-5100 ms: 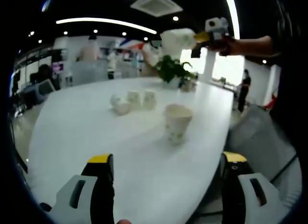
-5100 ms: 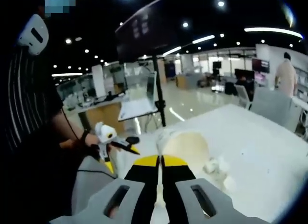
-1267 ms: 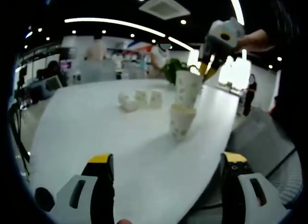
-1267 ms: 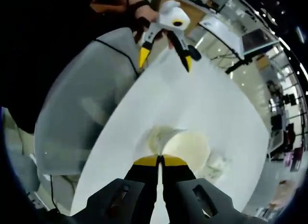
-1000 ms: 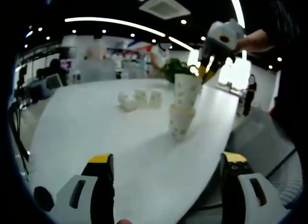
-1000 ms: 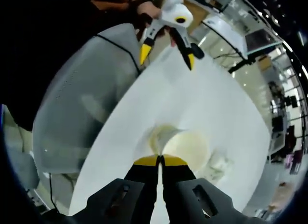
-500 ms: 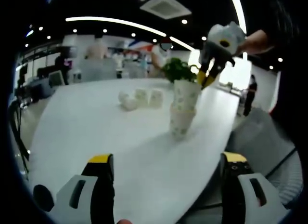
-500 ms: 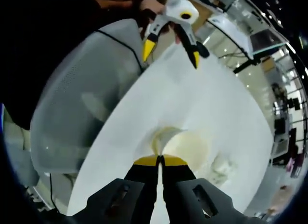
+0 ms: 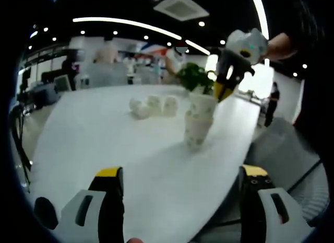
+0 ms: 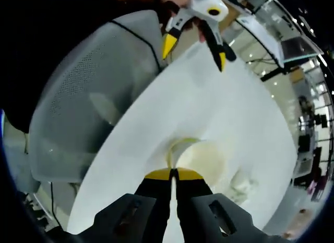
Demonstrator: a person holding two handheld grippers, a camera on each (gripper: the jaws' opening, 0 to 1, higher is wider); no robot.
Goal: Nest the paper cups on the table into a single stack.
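I note the upper cup [image 9: 201, 106], lower than 1 s ago, now seated in the bottom cup [image 9: 195, 134] at frame ctr; right gripper [image 9: 218, 92] clenched on its rim, left gripper [image 9: 181, 176] spread, empty; loose cups [image 9: 153, 106] remain.

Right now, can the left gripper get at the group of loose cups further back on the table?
Probably yes. The left gripper is open and holds nothing, and bare table lies between it and the loose cups. The nested stack, pinched by the right gripper, stands off to the side.
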